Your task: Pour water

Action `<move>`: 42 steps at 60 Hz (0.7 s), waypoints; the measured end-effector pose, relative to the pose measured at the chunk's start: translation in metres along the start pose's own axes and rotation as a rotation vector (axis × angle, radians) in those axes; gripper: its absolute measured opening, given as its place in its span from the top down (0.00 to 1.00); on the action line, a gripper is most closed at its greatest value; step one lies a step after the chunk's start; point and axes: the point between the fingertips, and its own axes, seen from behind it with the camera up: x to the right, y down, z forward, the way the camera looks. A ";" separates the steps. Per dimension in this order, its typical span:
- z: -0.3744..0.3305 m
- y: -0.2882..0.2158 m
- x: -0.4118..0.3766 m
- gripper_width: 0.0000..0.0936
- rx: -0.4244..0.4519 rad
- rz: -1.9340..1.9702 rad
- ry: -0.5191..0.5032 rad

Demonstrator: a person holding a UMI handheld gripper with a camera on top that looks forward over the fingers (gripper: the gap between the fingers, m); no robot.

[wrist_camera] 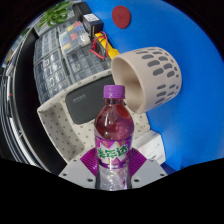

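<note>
A clear plastic bottle (113, 135) with a purple cap and purple liquid inside is held upright between the two fingers of the gripper (112, 172). The fingers are closed against the bottle's lower body, where a purple-and-green label is wrapped around it, and a magenta pad (93, 157) is seen pressed against the label on one side. The liquid is seen to fill most of the bottle, up to near the neck.

Just beyond the bottle, a beige cup (150, 77) with oval cut-outs in its outer wall is seen, its open mouth turned toward the bottle's cap. The cup's rim lies close behind the cap; whether they touch cannot be told. A blue surface (195, 40) is spread behind the cup, with a red round mark (121, 16) on it farther back.

Beside the bottle, a cream-coloured dotted surface (65, 118) is seen, and beyond it a dark keyboard (52, 65) lies on the desk. Red and yellow cables (100, 44) are gathered near the keyboard's far end.
</note>
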 end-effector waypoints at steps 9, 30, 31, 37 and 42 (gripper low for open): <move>-0.003 0.003 0.003 0.62 -0.031 -0.051 0.038; -0.036 -0.030 -0.070 0.62 -0.011 -0.942 0.099; -0.038 -0.034 -0.078 0.62 -0.003 -0.998 0.098; -0.050 -0.063 -0.115 0.61 0.047 -1.327 0.118; -0.058 -0.096 -0.142 0.61 0.123 -1.596 0.142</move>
